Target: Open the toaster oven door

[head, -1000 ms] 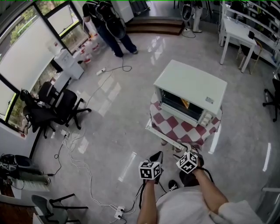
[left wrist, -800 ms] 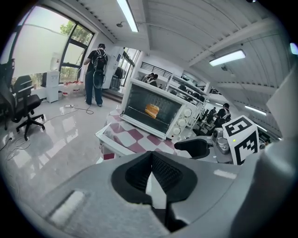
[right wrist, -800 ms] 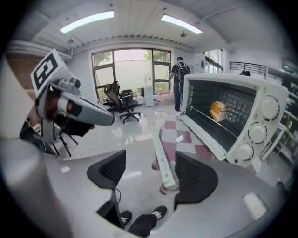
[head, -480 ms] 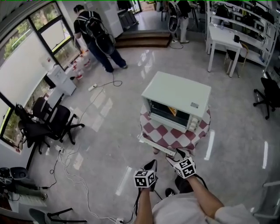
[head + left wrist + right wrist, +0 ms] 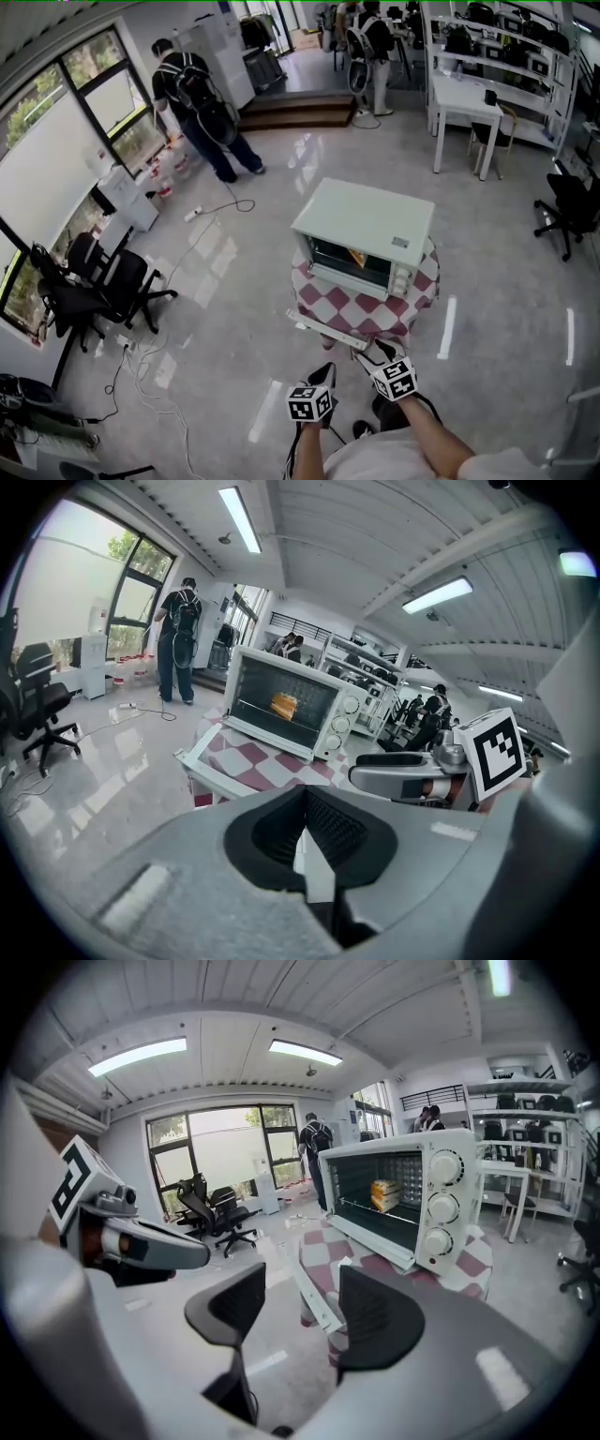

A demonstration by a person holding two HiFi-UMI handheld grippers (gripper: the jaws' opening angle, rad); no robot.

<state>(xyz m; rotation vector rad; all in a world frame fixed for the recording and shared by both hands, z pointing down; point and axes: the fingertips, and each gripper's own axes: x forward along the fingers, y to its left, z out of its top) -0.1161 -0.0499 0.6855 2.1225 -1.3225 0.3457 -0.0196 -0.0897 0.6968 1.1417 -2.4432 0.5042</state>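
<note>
A white toaster oven point(image 5: 361, 230) stands on a small table under a red and white checked cloth point(image 5: 366, 305). Its glass door point(image 5: 323, 330) lies folded down flat toward me, and a yellow food item point(image 5: 284, 705) shows inside. Both grippers hang short of the door, touching nothing. My left gripper point(image 5: 323, 373) is shut, its pads meeting with nothing between them point(image 5: 305, 794). My right gripper point(image 5: 380, 349) stands open with its jaws closing on empty air point(image 5: 302, 1279); the oven point(image 5: 403, 1194) and the lowered door point(image 5: 314, 1293) lie beyond them.
A person with a backpack point(image 5: 197, 103) stands at the back left. Black office chairs point(image 5: 103, 291) and floor cables point(image 5: 150, 375) lie left. White desks point(image 5: 469, 103) and another chair point(image 5: 567, 206) are at the right. Shiny grey floor surrounds the table.
The oven and table have slid up and shrunk in the head view as I backed away. Both grippers sit lower in the frame. The door stays down throughout.
</note>
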